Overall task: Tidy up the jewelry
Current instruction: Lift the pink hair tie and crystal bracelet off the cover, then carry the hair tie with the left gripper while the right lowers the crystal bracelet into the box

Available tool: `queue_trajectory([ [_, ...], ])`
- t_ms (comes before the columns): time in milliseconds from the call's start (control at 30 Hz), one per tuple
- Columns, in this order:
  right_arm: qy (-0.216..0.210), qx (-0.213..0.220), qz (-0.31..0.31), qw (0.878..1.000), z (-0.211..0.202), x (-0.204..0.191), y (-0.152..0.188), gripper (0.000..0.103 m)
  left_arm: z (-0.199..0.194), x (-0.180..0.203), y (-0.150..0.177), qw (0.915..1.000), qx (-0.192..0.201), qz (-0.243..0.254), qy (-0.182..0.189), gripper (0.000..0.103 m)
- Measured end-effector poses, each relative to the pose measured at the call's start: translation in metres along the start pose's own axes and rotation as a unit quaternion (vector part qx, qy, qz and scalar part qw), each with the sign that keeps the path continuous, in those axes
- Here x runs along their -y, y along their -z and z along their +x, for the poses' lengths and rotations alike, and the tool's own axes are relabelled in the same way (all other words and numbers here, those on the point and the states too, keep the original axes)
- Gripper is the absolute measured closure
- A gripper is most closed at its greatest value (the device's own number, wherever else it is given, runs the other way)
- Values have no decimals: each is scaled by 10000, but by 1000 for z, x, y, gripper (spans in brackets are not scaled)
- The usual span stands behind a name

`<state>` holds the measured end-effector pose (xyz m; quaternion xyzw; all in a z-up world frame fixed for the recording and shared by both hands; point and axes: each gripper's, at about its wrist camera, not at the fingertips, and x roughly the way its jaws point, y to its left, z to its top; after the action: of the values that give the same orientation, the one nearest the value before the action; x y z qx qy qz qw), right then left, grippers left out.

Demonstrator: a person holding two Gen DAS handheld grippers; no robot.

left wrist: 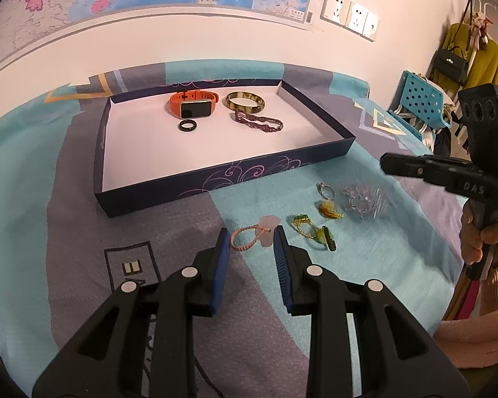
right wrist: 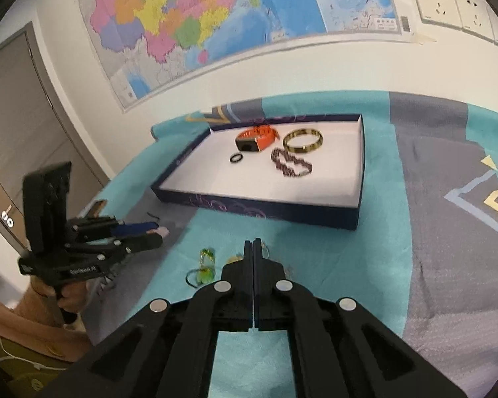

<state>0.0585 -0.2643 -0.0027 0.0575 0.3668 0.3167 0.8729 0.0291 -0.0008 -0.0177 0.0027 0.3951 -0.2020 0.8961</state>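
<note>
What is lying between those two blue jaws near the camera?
In the left wrist view, a pink braided cord loop with a pale pink pendant lies on the bedspread between the open jaws of the left gripper.

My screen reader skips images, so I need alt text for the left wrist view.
The open left claw hovers over a pink corded charm on a teal and grey cloth, with rings and clear beads nearby. Behind, a dark box lid holds an orange watch, bangle, black ring and beaded bracelet.

orange watch [left wrist: 194, 103], bangle [left wrist: 245, 101], beads [left wrist: 259, 122] inside tray [left wrist: 196, 179]; pink cord bracelet [left wrist: 249, 237] outside.
</note>
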Motion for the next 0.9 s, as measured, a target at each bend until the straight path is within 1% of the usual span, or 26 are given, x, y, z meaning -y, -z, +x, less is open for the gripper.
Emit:
queue_trajectory([
  [100,47,124,-80,9999,-6,-2,-9,103,0,-2,-1,10000,18,-30,16,76],
  [167,105,116,-152,9998,-7,-3,-12,103,0,-3,-2,10000,24,-53,24,76],
  [233,219,-20,-214,9995,-2,-3,-11,95,0,-3,-2,10000,23,-51,26,76],
  [267,273,-170,-232,9992,5,-3,-7,69,0,-3,-2,10000,22,-50,28,76],
  [300,346,-240,-263,9988,9,-3,-2,46,0,-4,-2,10000,24,-53,26,76],
  [333,475,-323,-374,9976,14,-6,4,42,0,-4,-1,10000,24,-55,30,76],
  [367,569,-426,-482,9963,19,-8,9,41,0,-4,-1,10000,25,-62,37,76],
  [400,708,-595,-595,9939,27,-11,15,39,0,-5,-1,10000,21,-70,38,76],
  [467,810,-776,-650,9916,39,-13,23,40,2,-5,0,10000,9,-71,40,76],
  [533,883,-814,-729,9901,46,-15,27,50,2,-5,0,10000,-1,-76,39,76],
  [567,1032,-793,-818,9881,47,-17,28,61,3,-5,1,10000,-6,-82,37,76],
  [600,1084,-787,-851,9873,47,-16,27,72,3,-5,1,10000,-9,-89,29,76],
  [667,1056,-776,-768,9884,45,-11,27,85,2,-6,2,9999,-6,-101,42,76],
  [700,1065,-762,-753,9885,43,-10,28,86,2,-6,2,9999,8,-105,20,76],
  [900,832,-577,-546,9934,31,-5,21,88,0,-8,-1,9999,55,-101,20,76],
])
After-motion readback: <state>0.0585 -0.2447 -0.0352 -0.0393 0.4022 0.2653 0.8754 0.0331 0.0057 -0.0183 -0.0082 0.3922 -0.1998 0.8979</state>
